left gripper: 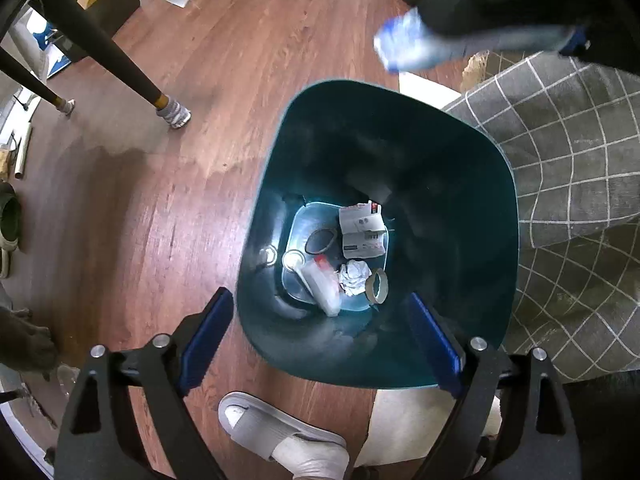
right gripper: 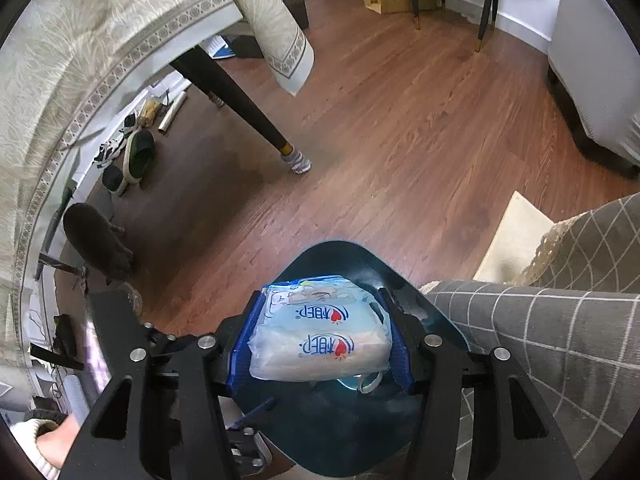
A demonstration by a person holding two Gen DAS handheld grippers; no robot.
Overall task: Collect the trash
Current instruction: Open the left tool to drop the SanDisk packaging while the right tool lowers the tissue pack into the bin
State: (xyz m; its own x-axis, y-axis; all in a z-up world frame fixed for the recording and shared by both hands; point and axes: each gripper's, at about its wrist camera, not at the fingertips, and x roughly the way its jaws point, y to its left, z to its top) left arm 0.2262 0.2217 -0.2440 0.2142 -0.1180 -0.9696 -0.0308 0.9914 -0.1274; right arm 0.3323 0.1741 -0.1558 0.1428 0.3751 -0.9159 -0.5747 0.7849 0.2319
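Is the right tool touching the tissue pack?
Touching. In the right wrist view, both blue pads of the right tool press the sides of the tissue pack above the bin.

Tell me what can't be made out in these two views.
- Left wrist view: the tissue pack and right gripper are motion-blurred.
- Right wrist view: the pack hides most of the bin interior.
- Print on the paper scraps is too small.

A lived-in home: wood-plank floor (right gripper: 400, 128), tablecloth-draped table (right gripper: 80, 60), shoes (right gripper: 138, 156) at left, sofa (right gripper: 592, 92) at right.
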